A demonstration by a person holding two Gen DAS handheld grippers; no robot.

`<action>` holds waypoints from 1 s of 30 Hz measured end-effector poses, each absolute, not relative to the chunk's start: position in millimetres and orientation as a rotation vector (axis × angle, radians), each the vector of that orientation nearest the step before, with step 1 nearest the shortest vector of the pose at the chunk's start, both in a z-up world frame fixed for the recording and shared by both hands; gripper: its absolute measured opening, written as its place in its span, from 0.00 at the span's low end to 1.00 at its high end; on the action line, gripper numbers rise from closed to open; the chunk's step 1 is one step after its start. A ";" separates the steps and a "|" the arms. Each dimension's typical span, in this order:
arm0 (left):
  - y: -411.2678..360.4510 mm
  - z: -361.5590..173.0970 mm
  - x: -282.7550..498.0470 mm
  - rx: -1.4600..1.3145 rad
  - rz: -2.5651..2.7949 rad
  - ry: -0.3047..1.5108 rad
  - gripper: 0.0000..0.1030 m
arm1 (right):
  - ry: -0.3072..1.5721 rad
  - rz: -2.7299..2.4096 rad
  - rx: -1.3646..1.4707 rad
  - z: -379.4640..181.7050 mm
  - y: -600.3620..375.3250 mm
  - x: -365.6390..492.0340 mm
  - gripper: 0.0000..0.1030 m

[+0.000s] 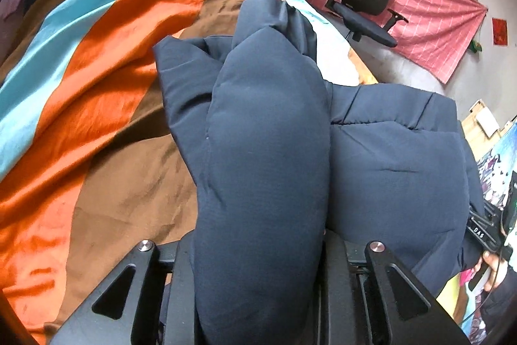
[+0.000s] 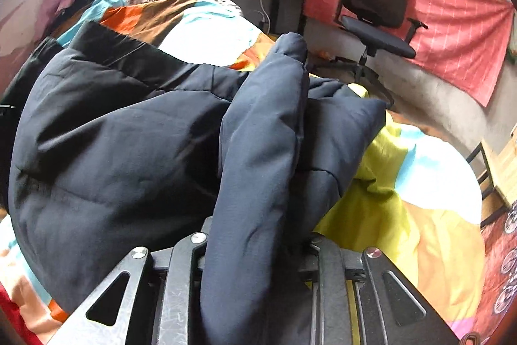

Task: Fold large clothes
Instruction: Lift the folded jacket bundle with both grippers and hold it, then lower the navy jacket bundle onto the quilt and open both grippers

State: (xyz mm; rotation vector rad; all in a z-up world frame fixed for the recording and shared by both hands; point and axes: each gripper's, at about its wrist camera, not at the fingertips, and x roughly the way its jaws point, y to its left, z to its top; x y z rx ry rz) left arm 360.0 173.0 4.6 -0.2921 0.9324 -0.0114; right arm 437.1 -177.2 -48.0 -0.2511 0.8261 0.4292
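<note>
Both the left gripper [image 1: 258,296] and right gripper [image 2: 258,290] are clenching folds of the navy padded jacket [image 1: 387,170], which is lying across the bed [image 1: 106,60].

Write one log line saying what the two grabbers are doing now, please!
left gripper: shut on navy padded jacket | right gripper: shut on same jacket | jacket over striped bedspread

left gripper [image 1: 258,296]: matte black metal frame, two angled side plates with triangular cut-outs, a round silver screw head atop each plate.
right gripper [image 2: 258,290]: the same build, black plates scratched and worn to grey, triangular cut-outs, silver screw heads at the pivots.
right gripper's body [image 1: 484,231]: black block with white lettering, thin black cable alongside.
hand [image 1: 492,267]: dark sleeve at the wrist.
</note>
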 end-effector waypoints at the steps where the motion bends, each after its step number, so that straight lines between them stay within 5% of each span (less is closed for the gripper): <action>1: 172.0 4.8 359.8 -0.291 -0.004 0.938 0.23 | 0.826 0.428 -0.244 -48.6 -178.3 437.2 0.26; 4: 174.2 2.7 358.7 -0.331 0.022 0.962 0.31 | 0.833 0.419 -0.228 -50.7 -179.0 432.6 0.33; 9: 192.2 10.1 347.6 -0.454 0.041 0.921 0.67 | 0.885 0.383 -0.145 -52.6 -192.2 436.3 0.59; 11: 195.7 17.1 340.0 -0.479 0.056 0.879 0.74 | 0.891 0.369 -0.114 -51.1 -199.7 436.4 0.66; 13: 196.2 25.2 333.0 -0.471 0.076 0.844 0.74 | 0.879 0.348 -0.079 -47.2 -207.4 432.9 0.77; 25: 162.4 59.2 294.0 -0.323 0.109 0.739 0.76 | 0.707 0.395 -0.014 -9.3 -205.9 387.8 0.97; 30: 143.0 69.9 279.1 -0.259 0.111 0.667 0.89 | 0.648 0.410 -0.001 4.9 -200.7 368.8 1.00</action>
